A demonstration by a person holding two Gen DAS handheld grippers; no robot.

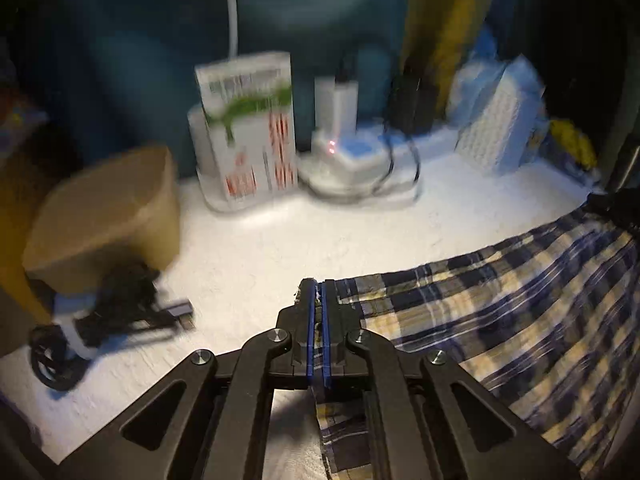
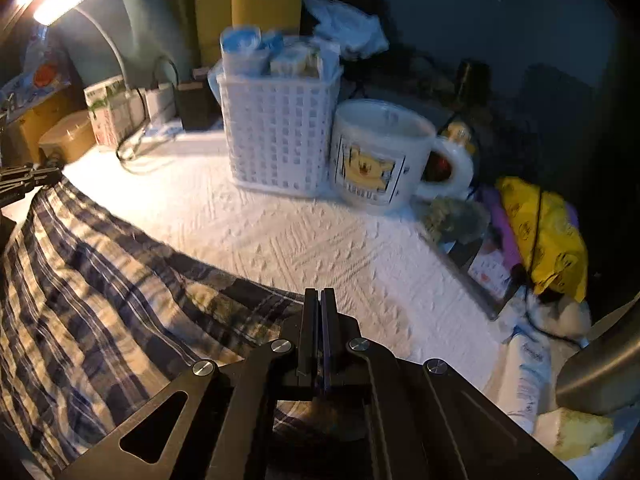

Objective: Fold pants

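Plaid pants [image 1: 500,320] pinched btwn both grippers' jaws.

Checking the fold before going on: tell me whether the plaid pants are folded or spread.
Spread, not neatly folded: the plaid pants stretch in one rumpled span between the shut left gripper and right gripper. Hidden layers: cannot tell.

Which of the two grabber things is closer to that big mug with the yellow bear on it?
The right gripper. The mug stands just beyond it on the white cloth. The left gripper holds the far end of the plaid pants, near the cardboard box.
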